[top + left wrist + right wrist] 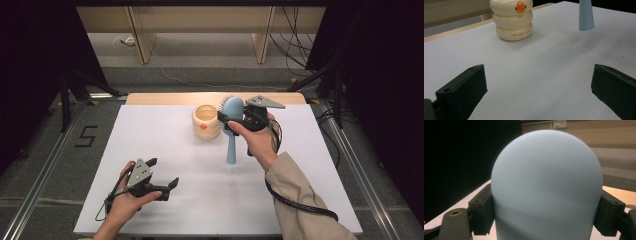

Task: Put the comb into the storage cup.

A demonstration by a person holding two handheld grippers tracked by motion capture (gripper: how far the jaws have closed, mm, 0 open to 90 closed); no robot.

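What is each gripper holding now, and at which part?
The right gripper holds the blue hairbrush by the sides of its head, handle pointing down. The left gripper is open and holds nothing.

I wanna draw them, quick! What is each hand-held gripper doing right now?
Left hand-held gripper: open, holding nothing, low over the table.
Right hand-held gripper: closed on the blue hairbrush.

- White table (pixel 165 150), a bare wooden strip along its far edge.
- Grey floor (pixel 45 165) (a "5" (pixel 86 136) marked at the left).
- Wooden furniture legs (pixel 141 40) far off.
- Black curtains (pixel 385 75) on both sides.
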